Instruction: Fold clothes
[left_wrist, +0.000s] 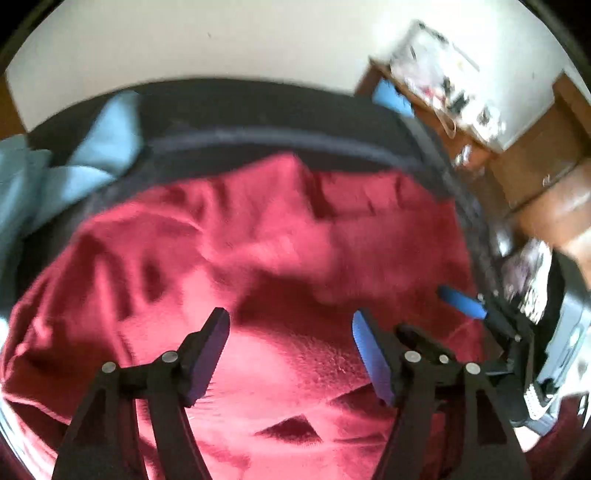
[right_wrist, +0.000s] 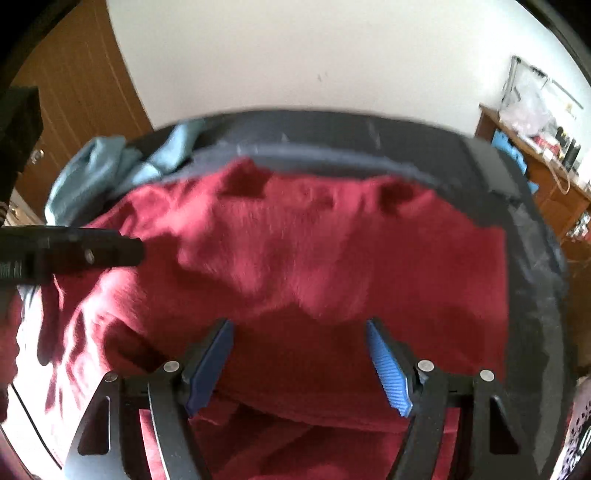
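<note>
Red garment (left_wrist: 280, 236) spread over dark bed (left_wrist: 258, 107), long axis along its far edge | my left tool (left_wrist: 290, 350) and right tool (right_wrist: 300, 354) both spread, empty, directly above cloth, equally near.

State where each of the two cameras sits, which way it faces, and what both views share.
Left wrist: on the left gripper, looking steeply down at the red garment; its own open fingers show, the right gripper at right.
Right wrist: on the right gripper, looking down at the garment; open fingers show, the left gripper's dark body at left.
Shared: red garment, light blue cloth, dark surface, white wall.
</note>
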